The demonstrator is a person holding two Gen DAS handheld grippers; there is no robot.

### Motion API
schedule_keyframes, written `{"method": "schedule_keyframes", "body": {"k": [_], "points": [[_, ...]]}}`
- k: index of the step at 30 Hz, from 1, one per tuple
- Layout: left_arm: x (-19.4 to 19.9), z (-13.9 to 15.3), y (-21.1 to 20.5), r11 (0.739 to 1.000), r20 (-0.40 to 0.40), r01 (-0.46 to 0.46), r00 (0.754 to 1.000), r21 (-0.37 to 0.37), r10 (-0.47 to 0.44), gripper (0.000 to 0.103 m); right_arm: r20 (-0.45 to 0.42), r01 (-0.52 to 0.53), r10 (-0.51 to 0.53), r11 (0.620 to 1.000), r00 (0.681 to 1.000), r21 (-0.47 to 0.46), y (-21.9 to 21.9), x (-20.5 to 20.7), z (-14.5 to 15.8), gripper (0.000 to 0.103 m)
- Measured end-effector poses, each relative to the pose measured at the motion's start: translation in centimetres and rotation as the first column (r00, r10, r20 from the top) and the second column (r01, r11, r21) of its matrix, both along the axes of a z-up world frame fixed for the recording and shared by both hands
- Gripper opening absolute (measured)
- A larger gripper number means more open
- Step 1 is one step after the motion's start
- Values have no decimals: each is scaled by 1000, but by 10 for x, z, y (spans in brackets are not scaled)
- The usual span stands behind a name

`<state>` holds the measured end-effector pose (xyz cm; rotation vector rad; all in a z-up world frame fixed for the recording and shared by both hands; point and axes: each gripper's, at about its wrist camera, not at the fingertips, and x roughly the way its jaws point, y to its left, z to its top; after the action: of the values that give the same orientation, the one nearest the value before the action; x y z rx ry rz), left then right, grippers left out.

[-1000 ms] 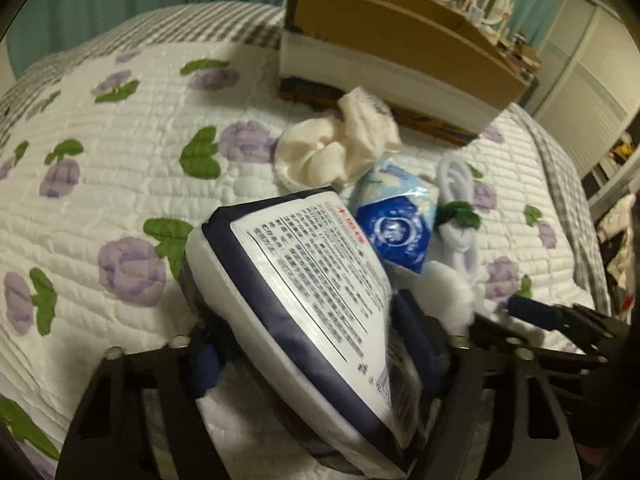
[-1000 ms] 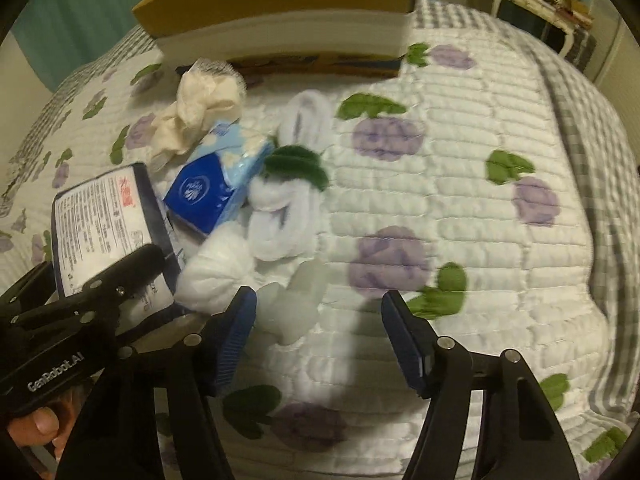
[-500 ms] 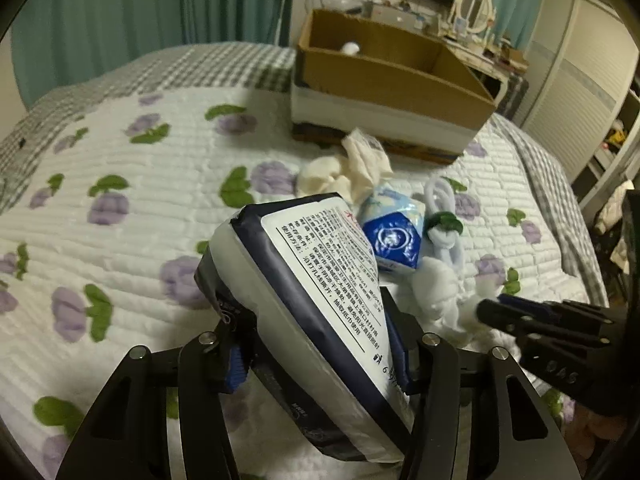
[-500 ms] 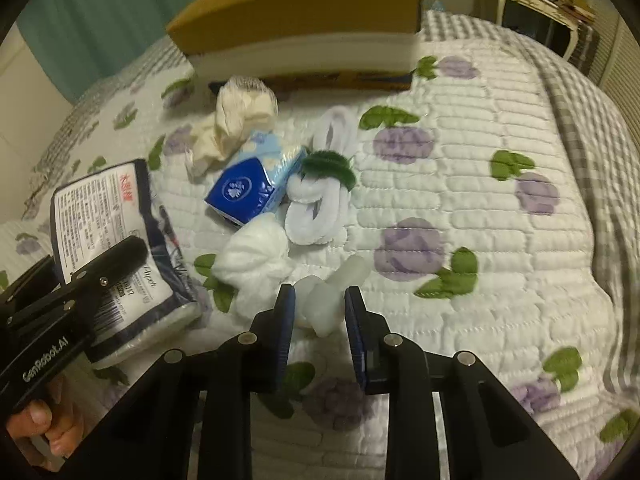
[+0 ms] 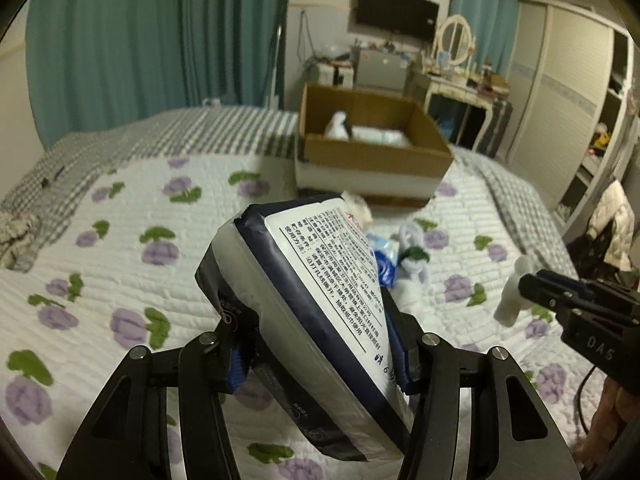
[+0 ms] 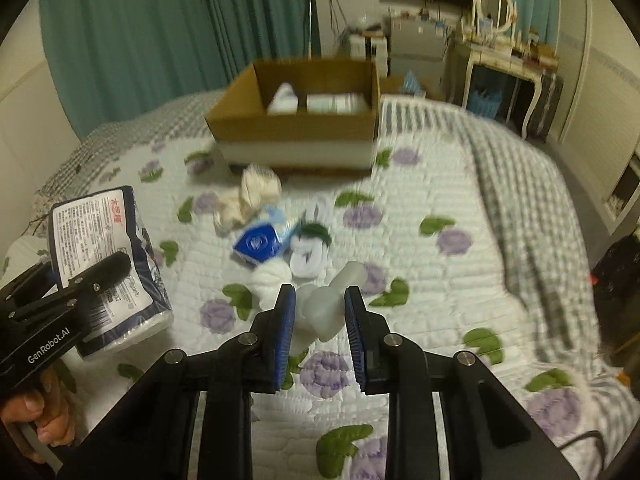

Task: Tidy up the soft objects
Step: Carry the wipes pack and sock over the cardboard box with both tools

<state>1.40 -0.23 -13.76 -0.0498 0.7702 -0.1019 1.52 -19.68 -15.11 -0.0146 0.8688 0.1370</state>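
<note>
Tissue pack (image 6: 259, 242), socks (image 6: 310, 252) and rag (image 6: 249, 197) lie before the box (image 6: 296, 136).

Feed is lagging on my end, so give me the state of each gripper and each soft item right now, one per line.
left gripper: shut on tissue pack, lifted off quilt.
right gripper: shut on white soft piece, lifted.
cardboard box: open, two pale items inside.
blue tissue packet: lying on quilt.
cream cloth: crumpled on quilt.
white bundle: on quilt, green band around it.
</note>
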Motion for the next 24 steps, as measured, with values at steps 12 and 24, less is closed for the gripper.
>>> {"method": "schedule_keyframes", "body": {"k": [12,24], "points": [[-31,81,8,1000,204,21,979,4,-22,53,257,-4,13,999,966,-36,12,-44,101,25],[-26,140,12,999,330,38,943,5,-38,53,439,-20,40,999,898,-48,22,-63,183,25]]}}
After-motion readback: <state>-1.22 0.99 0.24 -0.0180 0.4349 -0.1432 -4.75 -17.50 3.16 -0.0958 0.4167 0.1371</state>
